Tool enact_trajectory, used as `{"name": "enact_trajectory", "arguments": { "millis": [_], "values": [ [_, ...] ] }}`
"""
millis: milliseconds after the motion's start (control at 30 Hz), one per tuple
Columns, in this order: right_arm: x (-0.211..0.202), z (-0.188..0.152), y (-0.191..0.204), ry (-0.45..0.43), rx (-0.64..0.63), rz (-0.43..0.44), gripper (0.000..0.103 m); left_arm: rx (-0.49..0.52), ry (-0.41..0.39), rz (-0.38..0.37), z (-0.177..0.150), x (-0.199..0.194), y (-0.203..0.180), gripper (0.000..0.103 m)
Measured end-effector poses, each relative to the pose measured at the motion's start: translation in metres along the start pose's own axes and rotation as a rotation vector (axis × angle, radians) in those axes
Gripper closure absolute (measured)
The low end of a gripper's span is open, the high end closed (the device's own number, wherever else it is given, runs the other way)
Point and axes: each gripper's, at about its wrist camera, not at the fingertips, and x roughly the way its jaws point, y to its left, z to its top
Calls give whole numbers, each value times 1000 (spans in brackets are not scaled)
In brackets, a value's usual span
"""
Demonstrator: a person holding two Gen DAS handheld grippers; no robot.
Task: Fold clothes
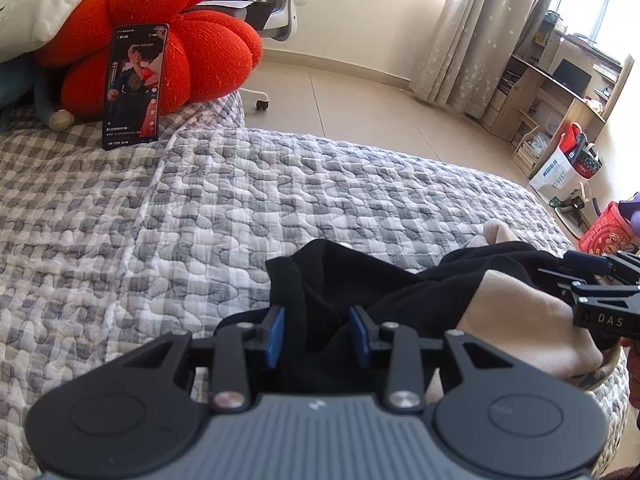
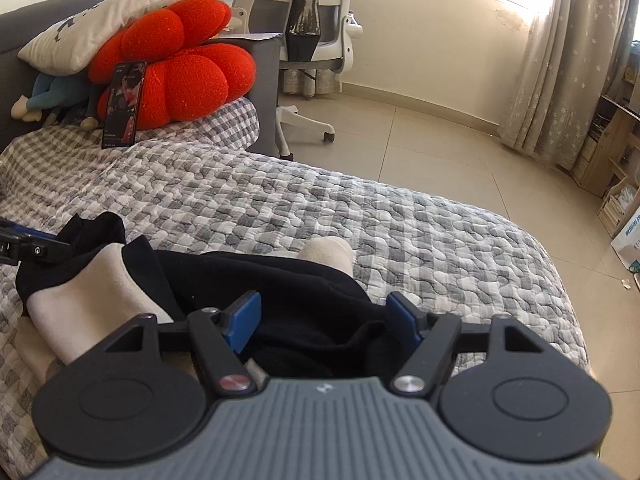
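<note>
Risk first: black garment (image 1: 320,292) is still a crumpled heap on the quilted bed (image 1: 200,220), near its foot-end corner, with pale fabric (image 2: 80,292) showing at one end, lining or a second piece, can't tell which.

My left tool (image 1: 316,336) sits narrow, blue pads either side of a raised black ridge. Pads look just clear of the cloth, not pinching. If I lift now I probably get nothing, or one thin layer that slides out.

My right tool (image 2: 324,324) stands wide, straddling the bulk of the black fabric, nothing gripped. Closing here would likely grab a wad of several layers, not an edge, so the fold comes out lumpy.

Other failure modes, my read:
- No hem or corner is visible in either view. Grabbing blind mid-heap means the garment won't spread flat.
- Right hand (image 1: 532,328) and its tool cross close to my left tool in the left view. Pulling both ways at once could knock the tools together.
- Heap lies close to the bed's edge, so a drag toward the floor (image 2: 420,152) side could tip cloth off.
- Quilt is puffy, and a low pinch might catch bedding along with the garment.
- Phone (image 1: 134,88) propped on the red cushion (image 1: 192,40) is well apart, low risk.
</note>
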Motion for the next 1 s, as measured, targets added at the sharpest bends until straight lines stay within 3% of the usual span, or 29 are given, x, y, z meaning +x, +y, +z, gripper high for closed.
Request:
{"name": "enact_trajectory", "arguments": {
  "millis": [167,333,433,533,1000],
  "values": [
    [5,-1,5,8,-41,19,31,11,-2,3,-1,0,-2,69],
    [10,-4,6,14,-55,12,65,28,-12,9,-1,0,-6,95],
    [7,-4,4,-7,-42,-11,80,46,-27,21,-1,-2,-9,98],
    [1,-1,2,-38,-14,-36,87,62,-53,43,0,-7,-11,99],
    [-28,10,-10,-167,98,-119,90,46,-102,76,2,-21,-4,99]
  ]
}}
